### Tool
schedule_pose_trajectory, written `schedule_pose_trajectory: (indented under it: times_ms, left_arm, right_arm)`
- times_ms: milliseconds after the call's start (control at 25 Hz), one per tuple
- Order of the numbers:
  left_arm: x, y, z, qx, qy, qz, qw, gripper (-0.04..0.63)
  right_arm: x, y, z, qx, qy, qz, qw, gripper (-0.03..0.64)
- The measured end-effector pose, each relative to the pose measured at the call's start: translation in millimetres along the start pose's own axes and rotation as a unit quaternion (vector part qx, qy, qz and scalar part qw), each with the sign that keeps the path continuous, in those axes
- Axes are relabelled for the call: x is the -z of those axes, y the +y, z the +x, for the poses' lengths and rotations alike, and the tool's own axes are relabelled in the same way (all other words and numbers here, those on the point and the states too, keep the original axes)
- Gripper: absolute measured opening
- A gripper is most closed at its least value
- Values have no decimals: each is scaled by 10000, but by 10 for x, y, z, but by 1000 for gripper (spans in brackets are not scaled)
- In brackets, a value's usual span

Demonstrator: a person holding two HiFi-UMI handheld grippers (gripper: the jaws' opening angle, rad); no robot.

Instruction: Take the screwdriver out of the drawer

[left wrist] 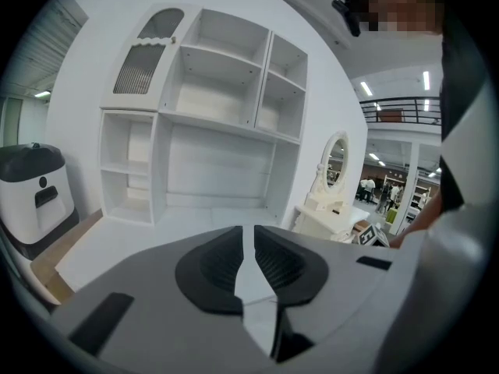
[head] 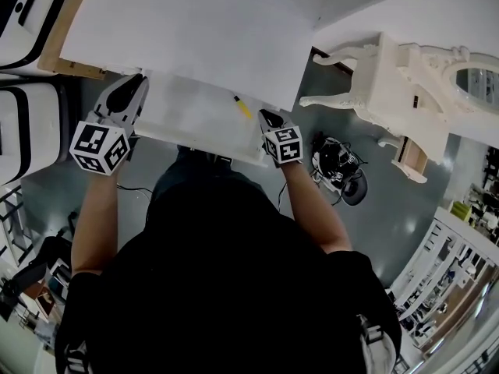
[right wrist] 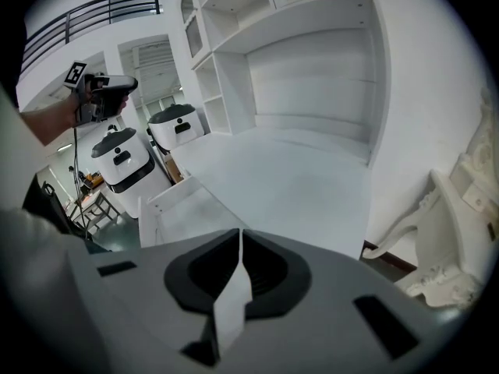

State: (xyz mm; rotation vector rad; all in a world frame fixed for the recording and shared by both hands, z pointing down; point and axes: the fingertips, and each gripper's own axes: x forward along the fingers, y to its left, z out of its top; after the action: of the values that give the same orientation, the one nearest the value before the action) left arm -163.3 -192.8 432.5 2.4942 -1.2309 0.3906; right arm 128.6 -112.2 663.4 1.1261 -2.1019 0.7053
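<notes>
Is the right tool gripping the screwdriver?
No: the yellow screwdriver lies in the drawer, beside the empty right tool.

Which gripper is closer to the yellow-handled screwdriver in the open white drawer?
Right. The right gripper sits just beside the yellow-handled screwdriver, at the right end of the white drawer; the left gripper is at its far left end.

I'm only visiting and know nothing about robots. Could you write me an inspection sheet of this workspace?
Surface: white desk top; its drawer is pulled open.
Job's things: yellow screwdriver lies in the drawer.
Clutter: nothing seen.
Grippers: left gripper jaws slightly apart, empty; right gripper jaws almost together, empty, near the screwdriver.
Cables: thin black cable on the floor.
Surroundings: white shelf unit, ornate dressing table, black-and-white machines.
</notes>
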Motion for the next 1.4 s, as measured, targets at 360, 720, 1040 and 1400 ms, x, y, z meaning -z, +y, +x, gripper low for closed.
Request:
schedule_pose_trajectory:
  times_ms: [360, 720, 1040, 1400]
  left_arm:
    - [150, 188, 139, 2, 176, -82, 9998, 60]
    - [260, 322, 346, 106, 348, -131, 9993, 60]
    - [405, 403, 533, 216, 493, -183, 9984, 60]
    - [490, 428, 709, 305, 581, -195, 9977, 60]
  right_arm:
    - [366, 64, 435, -63, 497, -149, 9986, 32]
    - [645, 25, 783, -36, 903, -73, 9959, 55]
    - [867, -18, 1035, 25, 1247, -57, 9922, 77]
    - [1088, -138, 1376, 145, 1653, -121, 9861, 109]
